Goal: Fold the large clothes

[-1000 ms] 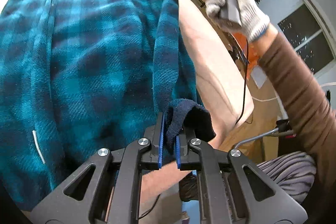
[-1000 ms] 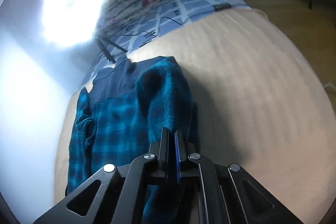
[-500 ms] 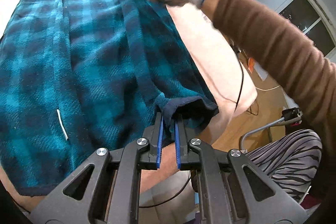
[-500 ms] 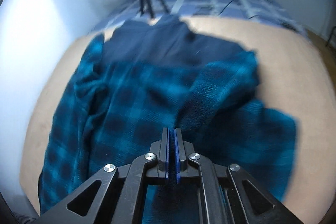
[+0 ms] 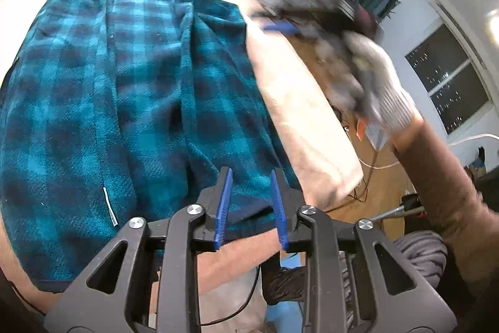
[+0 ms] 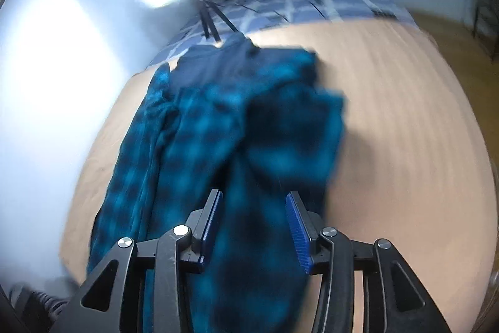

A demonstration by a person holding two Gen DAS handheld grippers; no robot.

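Here, fuzzy teal plaid garment (flat, creased), both grippers agape.

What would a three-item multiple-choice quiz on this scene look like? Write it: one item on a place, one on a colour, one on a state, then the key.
1. Where does the plaid fleece garment lie?
A. on a wooden floor
B. on the beige bed cover
C. on a chair

2. What colour are the pads of the left claw?
A. blue
B. red
C. white

3. How does the right claw stand?
A. shut on the garment
B. shut on nothing
C. open

Key: 1 B, the teal plaid cloth is spread on the beige cover in both views. 2 A, blue strips line both fingers. 3 C, a wide gap shows between its pads, with the cloth lying loose beyond them.
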